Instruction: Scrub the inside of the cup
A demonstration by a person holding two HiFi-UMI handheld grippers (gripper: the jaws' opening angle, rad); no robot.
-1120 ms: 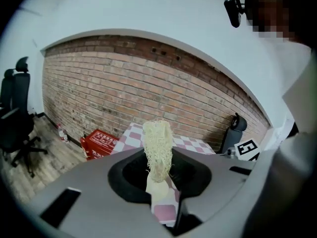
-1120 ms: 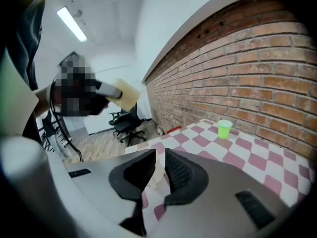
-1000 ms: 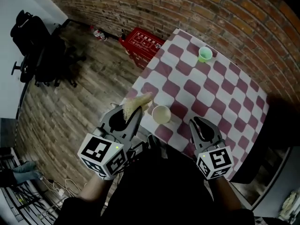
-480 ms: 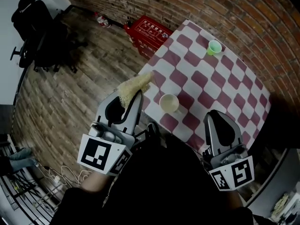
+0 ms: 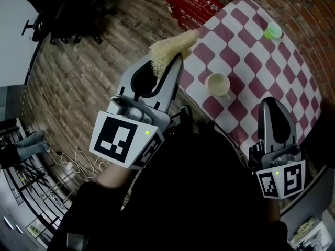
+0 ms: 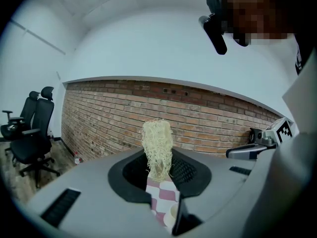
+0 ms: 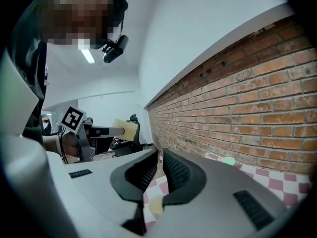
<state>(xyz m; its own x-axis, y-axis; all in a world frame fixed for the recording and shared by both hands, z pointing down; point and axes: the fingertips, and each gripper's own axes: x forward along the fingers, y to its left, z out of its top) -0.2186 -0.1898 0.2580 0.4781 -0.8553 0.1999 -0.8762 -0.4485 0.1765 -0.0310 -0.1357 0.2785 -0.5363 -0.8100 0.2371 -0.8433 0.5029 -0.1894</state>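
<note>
A cream cup [image 5: 219,84] stands upright on the red-and-white checked table [image 5: 246,46], near its front edge. My left gripper [image 5: 175,61] is shut on a yellowish loofah scrubber [image 5: 172,47], held above the table's left corner, left of the cup and apart from it. In the left gripper view the scrubber [image 6: 157,148] sticks up from the closed jaws, and the cup [image 6: 172,216] shows below them. My right gripper [image 5: 270,104] hovers right of the cup, shut with nothing in it. In the right gripper view, the cup [image 7: 156,204] peeks out under the jaws.
A small green cup [image 5: 272,31] sits at the table's far side by the brick wall [image 5: 309,4]. A red box [image 5: 194,4] lies on the wooden floor beyond the table's left corner. Black office chairs [image 5: 63,14] stand at the far left.
Both grippers have risen and drawn back from the table, the left one still holding the scrubber. The cup has stayed where it was.
</note>
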